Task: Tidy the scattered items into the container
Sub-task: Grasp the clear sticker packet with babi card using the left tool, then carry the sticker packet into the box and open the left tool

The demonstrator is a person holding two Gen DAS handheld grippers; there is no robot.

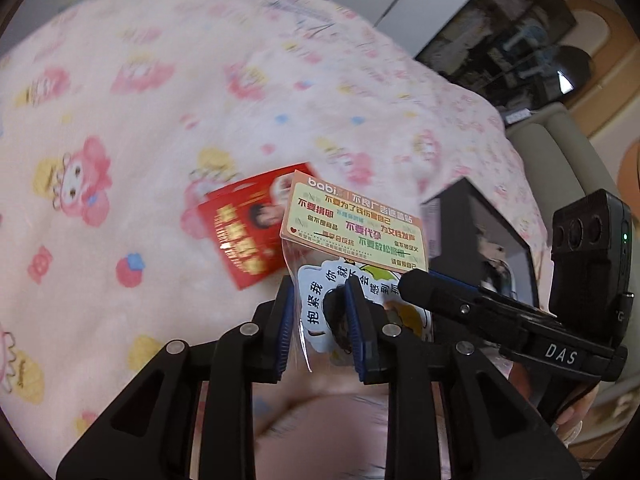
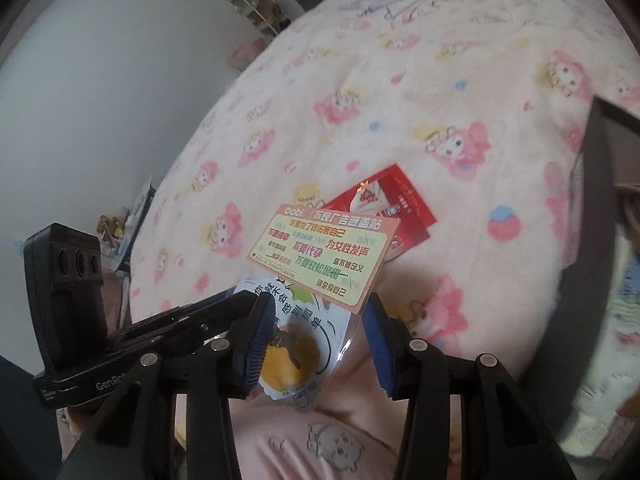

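Note:
A clear sticker packet with an orange-and-green header card hangs in the air above the pink bedspread. My left gripper is shut on the packet's lower plastic part. In the right wrist view the packet stands between the blue pads of my right gripper, whose jaws are apart and do not clamp it. The right gripper's fingers reach in from the right in the left wrist view. A red envelope lies flat on the bed behind the packet, also in the right wrist view. A dark box stands at the right.
The bed is covered by a pink cartoon-print blanket. The dark box's edge rises at the right of the right wrist view. A white wall and shelf with small items lie beyond the bed. A cabinet stands past the bed's far right.

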